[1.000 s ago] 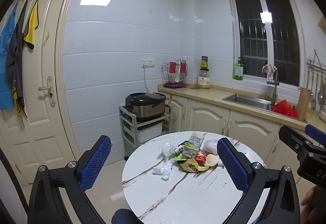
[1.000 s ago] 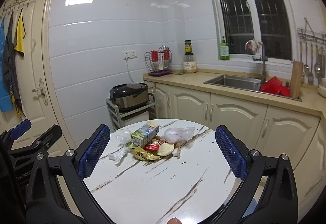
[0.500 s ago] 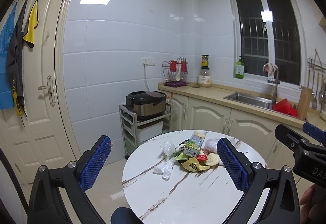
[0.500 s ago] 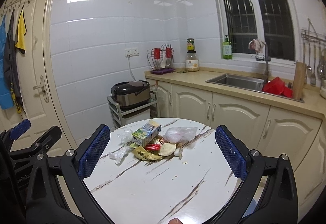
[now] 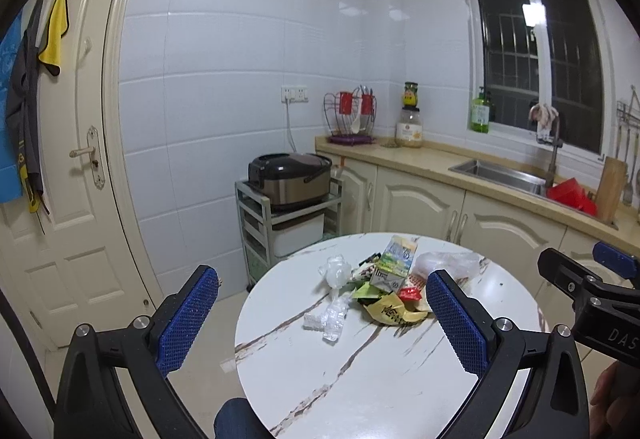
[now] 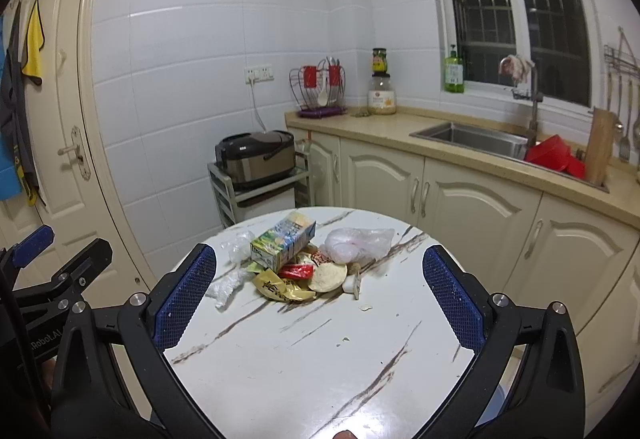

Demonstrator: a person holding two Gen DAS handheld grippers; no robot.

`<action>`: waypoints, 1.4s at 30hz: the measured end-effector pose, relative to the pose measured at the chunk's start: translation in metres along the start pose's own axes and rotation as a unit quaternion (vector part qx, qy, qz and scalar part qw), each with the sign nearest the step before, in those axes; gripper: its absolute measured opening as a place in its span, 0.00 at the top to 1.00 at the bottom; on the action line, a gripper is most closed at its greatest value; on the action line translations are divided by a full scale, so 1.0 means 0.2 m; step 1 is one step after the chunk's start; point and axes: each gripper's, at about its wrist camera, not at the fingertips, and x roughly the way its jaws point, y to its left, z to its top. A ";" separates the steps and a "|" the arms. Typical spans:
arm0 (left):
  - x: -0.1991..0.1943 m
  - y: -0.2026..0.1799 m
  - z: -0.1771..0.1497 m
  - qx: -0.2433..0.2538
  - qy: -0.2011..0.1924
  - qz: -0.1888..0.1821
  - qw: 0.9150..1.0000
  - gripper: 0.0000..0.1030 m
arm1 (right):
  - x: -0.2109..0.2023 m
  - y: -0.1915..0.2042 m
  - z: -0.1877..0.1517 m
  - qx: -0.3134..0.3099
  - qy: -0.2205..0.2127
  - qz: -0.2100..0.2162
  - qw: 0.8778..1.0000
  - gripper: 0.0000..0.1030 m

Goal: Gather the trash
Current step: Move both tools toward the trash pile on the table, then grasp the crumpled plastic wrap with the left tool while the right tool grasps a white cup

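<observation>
We hold our left gripper [image 5: 320,323] and right gripper [image 6: 316,297] wide open and empty above the round white marble-veined table [image 6: 320,359], so next comes reaching for the heap of crumpled wrappers and cartons [image 6: 296,263].

On the round table [image 6: 320,359], the trash pile [image 6: 300,267] lies ahead of the right gripper [image 6: 320,295], between its wide-apart fingers; the left gripper [image 5: 320,319] hovers beside it.
</observation>
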 end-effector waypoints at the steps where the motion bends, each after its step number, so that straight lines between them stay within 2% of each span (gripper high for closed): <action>1: 0.04 0.00 0.00 -0.001 0.007 0.000 1.000 0.01 | 0.03 0.00 -0.01 -0.001 0.005 -0.001 1.000 0.00; 11: 0.50 0.00 -0.02 -0.004 0.091 -0.006 0.996 0.01 | 0.40 -0.07 -0.12 0.003 0.086 -0.010 0.996 0.00; 18: 0.78 0.03 -0.01 -0.008 0.135 -0.011 0.991 0.01 | 0.68 -0.13 -0.16 0.012 0.136 -0.016 0.990 0.00; 26: 1.12 0.10 -0.08 -0.018 0.202 -0.011 0.979 0.01 | 1.03 -0.18 -0.25 0.017 0.198 -0.017 0.980 0.02; 34: 1.32 0.15 -0.09 -0.014 0.233 -0.013 0.972 0.02 | 1.27 -0.20 -0.31 0.020 0.234 -0.005 0.972 0.05; 38: 1.39 0.13 -0.09 -0.008 0.246 -0.021 0.969 0.12 | 1.36 -0.15 -0.32 0.011 0.248 0.001 0.969 0.15; 41: 1.42 0.14 -0.10 -0.007 0.258 -0.030 0.966 0.30 | 1.41 -0.14 -0.34 0.007 0.260 0.003 0.966 0.24; 42: 1.42 0.14 -0.10 -0.002 0.254 -0.027 0.967 0.32 | 1.43 -0.13 -0.34 0.006 0.263 0.005 0.965 0.29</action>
